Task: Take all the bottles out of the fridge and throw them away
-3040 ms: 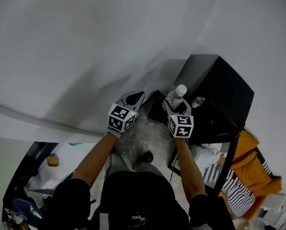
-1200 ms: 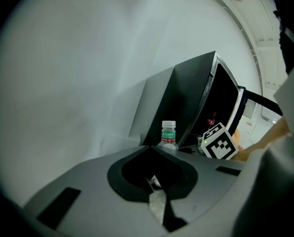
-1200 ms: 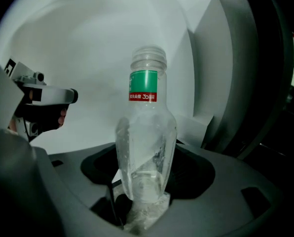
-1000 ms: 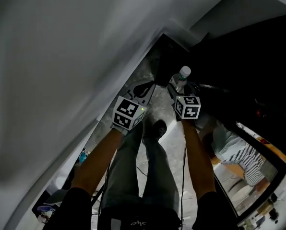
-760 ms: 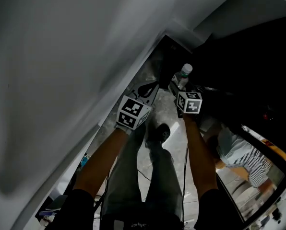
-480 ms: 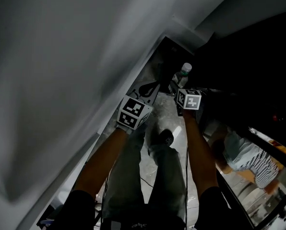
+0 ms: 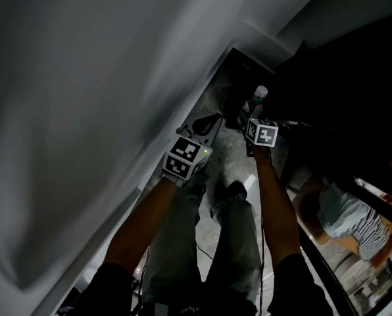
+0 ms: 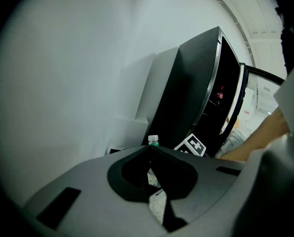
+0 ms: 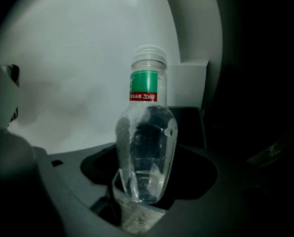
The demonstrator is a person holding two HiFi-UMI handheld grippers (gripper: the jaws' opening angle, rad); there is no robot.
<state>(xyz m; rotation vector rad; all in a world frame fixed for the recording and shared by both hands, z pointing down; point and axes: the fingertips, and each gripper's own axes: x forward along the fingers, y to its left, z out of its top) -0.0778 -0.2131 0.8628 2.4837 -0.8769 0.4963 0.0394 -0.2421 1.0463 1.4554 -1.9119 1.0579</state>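
Closest to us, our own legs in grey trousers (image 7: 179, 242) and a dark shoe (image 7: 235, 191) sit below and behind both tongs, on the mottled grey stone floor (image 7: 232, 155). The left tongs (image 8: 149, 151) are clenched, tips pressed together, nothing in them. The right tongs (image 9: 146, 194), just to the right of the left pair, are grasping the clear plastic bottle with the green label band and white cap (image 9: 146, 147). The jaws sit wide around its lower body, and the cap points out away from the tongs. From the left tongs we can spot that cap and the right pair's marker cube (image 8: 192, 146) peeking over the jaw tips. Just past the bottle there's a dark boxy shape (image 9: 189, 116) low against the wall, can't tell what it is. Beyond and to the right of both tongs stands the tall black fridge (image 8: 196, 93) with its door swung open. A plain white wall (image 8: 78, 73) runs off to their left.
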